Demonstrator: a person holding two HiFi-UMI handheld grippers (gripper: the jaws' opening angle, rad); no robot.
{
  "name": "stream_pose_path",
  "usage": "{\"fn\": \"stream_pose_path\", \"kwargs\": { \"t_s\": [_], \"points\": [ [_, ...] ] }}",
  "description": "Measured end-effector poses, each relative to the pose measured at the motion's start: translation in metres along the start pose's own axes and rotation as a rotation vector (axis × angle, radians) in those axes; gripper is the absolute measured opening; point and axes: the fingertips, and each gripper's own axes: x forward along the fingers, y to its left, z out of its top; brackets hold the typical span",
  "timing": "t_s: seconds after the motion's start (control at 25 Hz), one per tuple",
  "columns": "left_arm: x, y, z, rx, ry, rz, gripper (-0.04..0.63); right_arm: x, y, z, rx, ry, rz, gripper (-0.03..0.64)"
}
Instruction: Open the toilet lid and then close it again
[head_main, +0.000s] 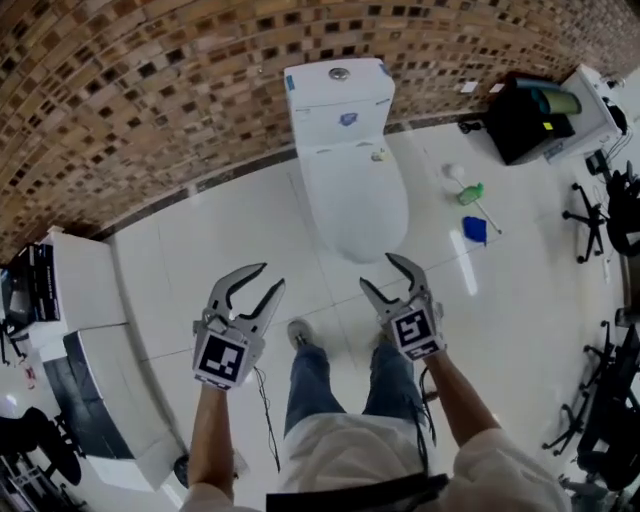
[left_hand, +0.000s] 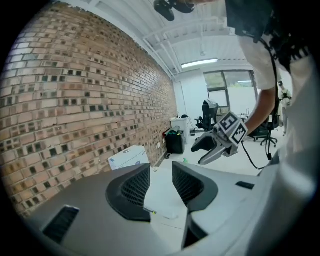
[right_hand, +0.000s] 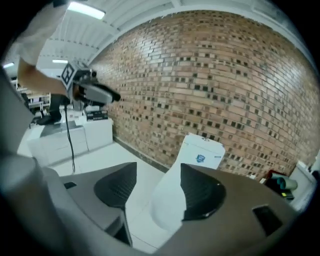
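Observation:
The white toilet (head_main: 355, 195) stands against the brick wall with its lid (head_main: 352, 205) down and the cistern (head_main: 338, 95) behind it. Both grippers hover over the floor tiles short of the bowl's front. My left gripper (head_main: 268, 276) is open and empty, off to the bowl's left. My right gripper (head_main: 378, 270) is open and empty, just before the bowl's front rim. In the right gripper view the toilet lid (right_hand: 167, 200) shows between the open jaws (right_hand: 159, 187). The left gripper view shows floor between its jaws (left_hand: 161, 180), the cistern (left_hand: 129, 156) beyond, and the right gripper (left_hand: 207, 150).
A green bottle (head_main: 470, 192), a brush and a blue cloth (head_main: 475, 230) lie on the floor right of the toilet. A black bin (head_main: 525, 120) stands at the back right, a white cabinet (head_main: 80, 300) at the left, office chairs (head_main: 600, 210) at the right edge. The person's shoes (head_main: 300, 335) are before the bowl.

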Motion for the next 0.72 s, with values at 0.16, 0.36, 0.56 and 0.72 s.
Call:
{"fn": "stream_pose_path", "kwargs": {
  "t_s": [0.16, 0.36, 0.56, 0.72],
  "points": [
    [0.029, 0.011, -0.035, -0.019, -0.004, -0.072, 0.137, 0.068, 0.009, -0.061, -0.187, 0.172, -0.051, 0.266],
    [0.086, 0.008, -0.098, -0.064, -0.002, -0.115, 0.137, 0.156, 0.013, -0.170, -0.380, 0.311, -0.023, 0.289],
    [0.135, -0.005, -0.158, -0.129, 0.015, -0.153, 0.137, 0.218, -0.001, -0.246, -0.460, 0.398, -0.025, 0.290],
    [0.155, -0.015, -0.192, -0.170, 0.044, -0.184, 0.137, 0.239, -0.005, -0.267, -0.474, 0.417, -0.012, 0.296]
  ]
}}
